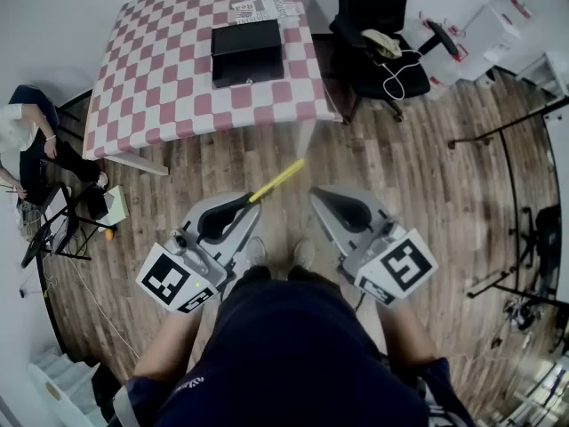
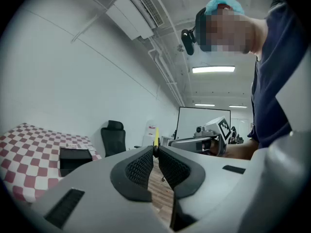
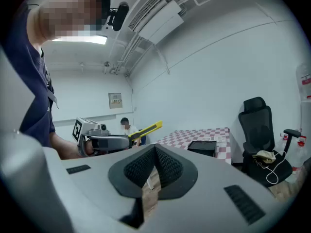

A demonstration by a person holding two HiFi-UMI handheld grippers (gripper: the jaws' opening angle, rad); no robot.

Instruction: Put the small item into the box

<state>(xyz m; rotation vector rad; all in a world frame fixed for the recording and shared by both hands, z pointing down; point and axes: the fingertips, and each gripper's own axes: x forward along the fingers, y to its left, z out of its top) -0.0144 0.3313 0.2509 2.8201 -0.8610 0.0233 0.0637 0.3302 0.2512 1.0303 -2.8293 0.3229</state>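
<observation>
A slim yellow item (image 1: 277, 181) sticks out toward the table from my left gripper (image 1: 250, 199), whose jaws are shut on its near end. In the left gripper view only its tip (image 2: 156, 141) shows above the touching pads (image 2: 143, 165). A black box (image 1: 247, 52) lies on the red-and-white checkered table (image 1: 151, 78), far ahead of both grippers. My right gripper (image 1: 314, 195) hangs beside the left one over the wooden floor, jaws together with nothing between them. The right gripper view shows the yellow item (image 3: 146, 128), the left gripper (image 3: 104, 141) and the box (image 3: 203, 147).
A black office chair (image 1: 378, 38) with a white cable on its seat stands right of the table. A person (image 1: 22, 140) sits at the far left by a small stand. Papers (image 1: 262, 9) lie behind the box. White cabinets (image 1: 507, 16) stand at the top right.
</observation>
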